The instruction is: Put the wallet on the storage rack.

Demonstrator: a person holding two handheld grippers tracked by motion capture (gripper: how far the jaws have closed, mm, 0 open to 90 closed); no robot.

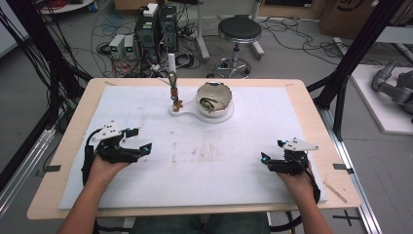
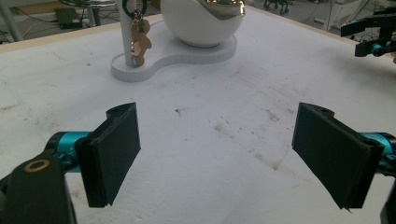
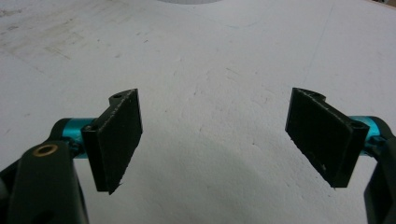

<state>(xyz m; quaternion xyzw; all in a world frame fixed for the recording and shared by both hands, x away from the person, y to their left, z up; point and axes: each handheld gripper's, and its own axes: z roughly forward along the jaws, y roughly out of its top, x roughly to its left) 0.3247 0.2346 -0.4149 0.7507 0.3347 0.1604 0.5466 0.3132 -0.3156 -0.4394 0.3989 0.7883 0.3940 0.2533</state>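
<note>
In the high view the left gripper [image 1: 139, 141] and right gripper [image 1: 273, 155] rest low on the white mat [image 1: 146, 195], well apart from each other, both spread wide with nothing between their jaws. Ahead of both, nearer the left one, stands a white stand [image 1: 200, 113] carrying a post [image 1: 171, 66] with a key ring and small gold charm [image 1: 178, 104] hanging from it, and beside the post a broken-edged white bowl [image 1: 214, 99] with something dark and gold coiled inside. In the left gripper view the jaws stand fully apart and empty; the charm [image 2: 139, 43] hangs straight ahead and slightly left against the post [image 2: 126, 28], the bowl [image 2: 203, 21] just right of it, and the right gripper [image 2: 373, 35] sits far off to the right. The likely trouble: a wide jaw closing on the dangling charm could knock the post or nudge the light stand, or the ring could snag while being lifted off. In the right gripper view the jaws are likewise wide and hold nothing above bare, stained mat [image 3: 210, 56]. No brand, label or writing can be read anywhere.
</note>
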